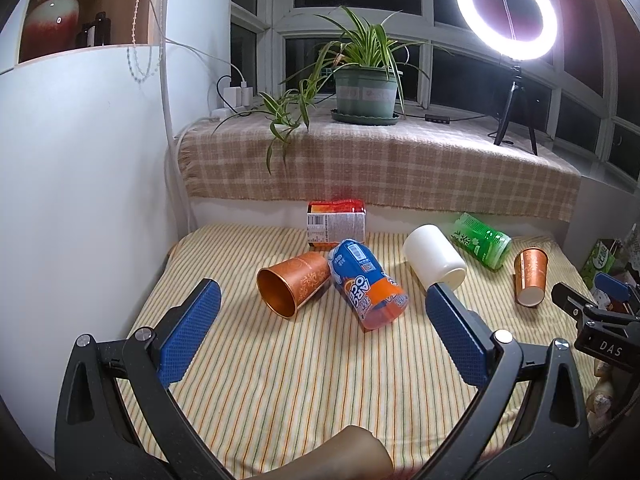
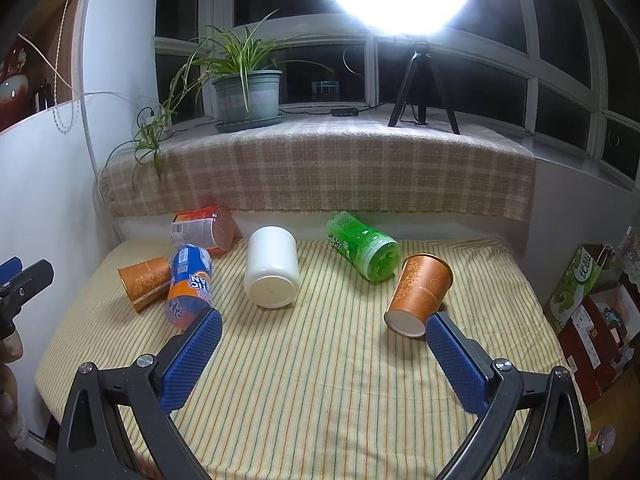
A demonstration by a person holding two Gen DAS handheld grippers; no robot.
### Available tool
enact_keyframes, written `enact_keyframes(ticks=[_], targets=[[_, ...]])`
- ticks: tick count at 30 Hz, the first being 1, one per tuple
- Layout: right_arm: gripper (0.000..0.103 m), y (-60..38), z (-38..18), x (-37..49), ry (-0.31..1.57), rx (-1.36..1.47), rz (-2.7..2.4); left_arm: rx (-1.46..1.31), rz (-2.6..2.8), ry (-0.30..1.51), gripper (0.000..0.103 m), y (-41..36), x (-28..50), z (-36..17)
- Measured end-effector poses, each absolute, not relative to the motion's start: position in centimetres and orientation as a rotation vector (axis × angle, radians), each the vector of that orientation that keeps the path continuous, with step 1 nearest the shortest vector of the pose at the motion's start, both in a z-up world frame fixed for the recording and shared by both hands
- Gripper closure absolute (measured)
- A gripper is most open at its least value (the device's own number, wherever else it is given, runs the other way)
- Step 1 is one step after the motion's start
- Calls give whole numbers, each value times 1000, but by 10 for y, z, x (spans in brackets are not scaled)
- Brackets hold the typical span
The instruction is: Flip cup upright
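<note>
The striped cloth (image 2: 320,380) fills the space ahead of both pairs of jaws, and everything on it lies tipped over. Ahead of the right gripper (image 2: 324,342), between its jaws, the white cup (image 2: 272,268) lies on its side with its base toward the camera; the green tea canister (image 2: 362,246) lies beyond the right jaw, and the orange paper cup (image 2: 420,294) rests tilted, its base just off that jaw's tip. Ahead of the left gripper (image 1: 322,322), a second orange paper cup (image 1: 294,282) lies mouth toward the camera, touching the Oreo tube (image 1: 366,282) beside it. Both grippers stand wide open, holding nothing

The risk, as I judge it: paper cups are light and crush easily, so a hard pinch could dent the wall, and a jaw tip nudging the side could roll a cup away. Reaching for the left cup may also shove the tube leaning on it

The left view shows that cup's open copper-coloured mouth; the right view shows only its side, but reveals the bases of the white cup and the near paper cup
</note>
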State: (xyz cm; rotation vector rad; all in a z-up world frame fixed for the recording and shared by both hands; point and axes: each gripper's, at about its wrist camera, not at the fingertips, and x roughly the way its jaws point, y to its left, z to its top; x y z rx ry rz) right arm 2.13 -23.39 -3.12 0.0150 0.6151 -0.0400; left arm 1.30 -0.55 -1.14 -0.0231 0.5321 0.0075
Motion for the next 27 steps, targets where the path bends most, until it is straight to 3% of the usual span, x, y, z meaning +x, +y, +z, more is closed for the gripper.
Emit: enact_keyframes(ticks=[27], targets=[[0, -228, -36, 31, 634, 19, -2, -26, 5, 550, 0, -5, 21, -17]])
